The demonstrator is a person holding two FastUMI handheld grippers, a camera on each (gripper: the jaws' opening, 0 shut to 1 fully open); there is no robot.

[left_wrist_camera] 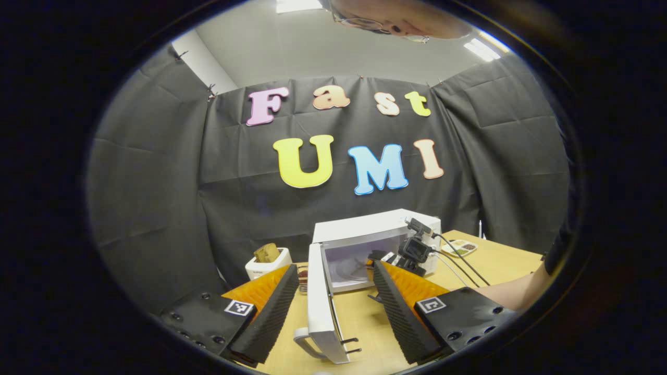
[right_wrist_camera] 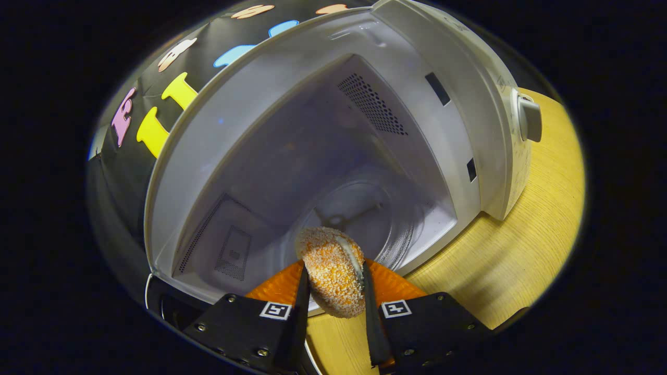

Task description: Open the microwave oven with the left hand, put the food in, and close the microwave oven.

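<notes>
In right gripper view, right claw (right_wrist_camera: 333, 291) closed on sesame-coated bun (right_wrist_camera: 333, 268), held at the open front of the microwave (right_wrist_camera: 469, 104), just before the glass turntable (right_wrist_camera: 359, 208) inside. In left gripper view, left claw (left_wrist_camera: 333, 297) wide open and holding nothing, above the wooden counter (left_wrist_camera: 365, 317), with the open microwave door (left_wrist_camera: 319, 302) between its fingers.

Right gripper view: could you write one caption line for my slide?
Right gripper holds a crumbed food piece at the open microwave cavity, above its glass turntable.
</notes>
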